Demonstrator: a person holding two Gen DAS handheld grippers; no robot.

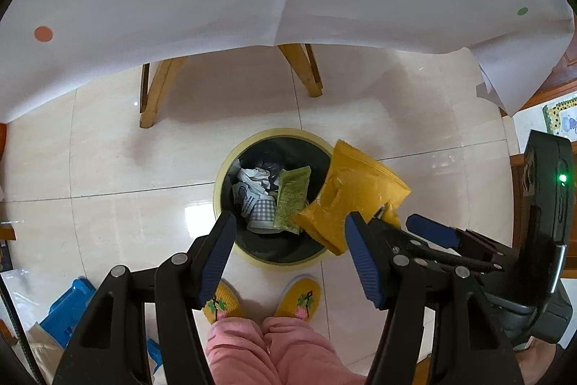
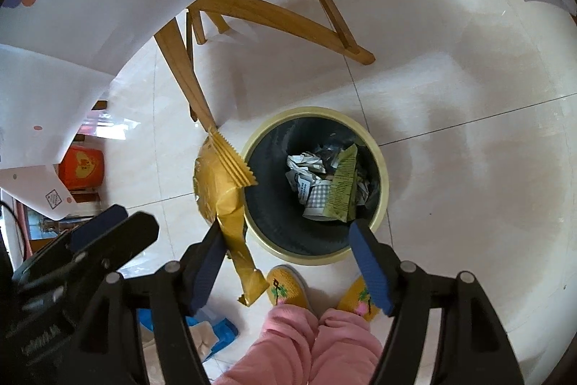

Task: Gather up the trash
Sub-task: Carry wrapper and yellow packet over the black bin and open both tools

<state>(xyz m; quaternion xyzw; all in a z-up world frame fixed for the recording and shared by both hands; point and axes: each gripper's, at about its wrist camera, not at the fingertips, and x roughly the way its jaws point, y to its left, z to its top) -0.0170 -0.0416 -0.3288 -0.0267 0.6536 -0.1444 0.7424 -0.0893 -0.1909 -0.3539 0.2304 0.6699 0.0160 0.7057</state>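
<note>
Hanging off the wide-open right gripper (image 2: 285, 262), a yellow wrapper (image 2: 230, 204) could miss the bin (image 2: 383, 183) at frame centre; left gripper (image 1: 288, 258) open, empty.

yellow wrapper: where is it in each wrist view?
Left wrist: yellow wrapper right of centre, over the bin's right rim, beside the right gripper.
Right wrist: wrapper left of centre, left of the bin, against the right gripper's left finger.
Shared landmark: green packet inside the bin.
</note>
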